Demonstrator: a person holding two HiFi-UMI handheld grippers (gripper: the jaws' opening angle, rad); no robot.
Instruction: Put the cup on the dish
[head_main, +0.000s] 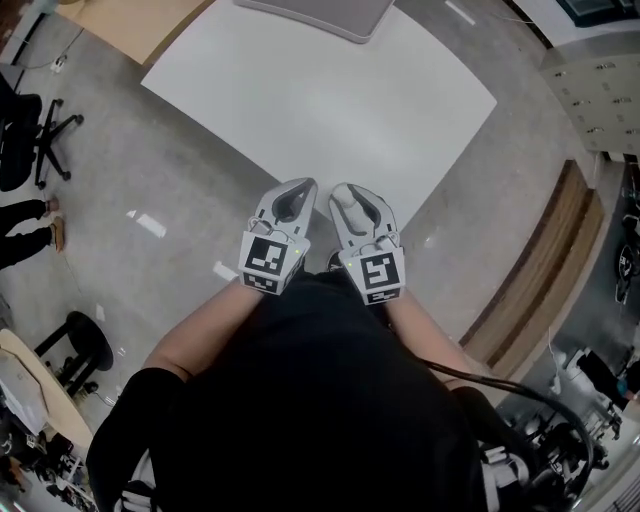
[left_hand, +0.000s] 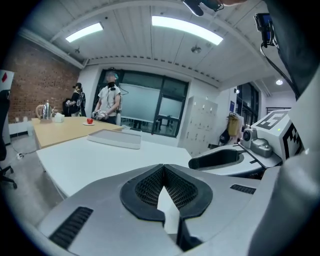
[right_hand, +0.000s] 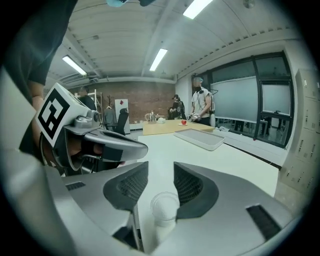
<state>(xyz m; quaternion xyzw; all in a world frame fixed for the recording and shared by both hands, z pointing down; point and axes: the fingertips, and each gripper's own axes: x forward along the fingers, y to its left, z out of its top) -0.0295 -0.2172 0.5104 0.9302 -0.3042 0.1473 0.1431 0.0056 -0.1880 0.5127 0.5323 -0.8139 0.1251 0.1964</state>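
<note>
A small clear plastic cup (right_hand: 164, 210) shows low in the gap between my right gripper's (right_hand: 161, 169) jaws, near their base. The pads stand apart and do not press on it, so that gripper is open. Both grippers are hidden from below in the head view, and the cup does not show there. My left gripper (left_hand: 163, 166) is shut with nothing in it. Left gripper (head_main: 298, 185) and right gripper (head_main: 346, 190) sit side by side over the near corner of the white table (head_main: 330, 100). I see no dish near them.
A grey tray (head_main: 315, 15) lies at the table's far end. Beyond it stands a wooden table (right_hand: 165, 127) with a red object (right_hand: 183, 122) on it, and people stand there. An office chair (head_main: 40, 135) is on the floor to the left.
</note>
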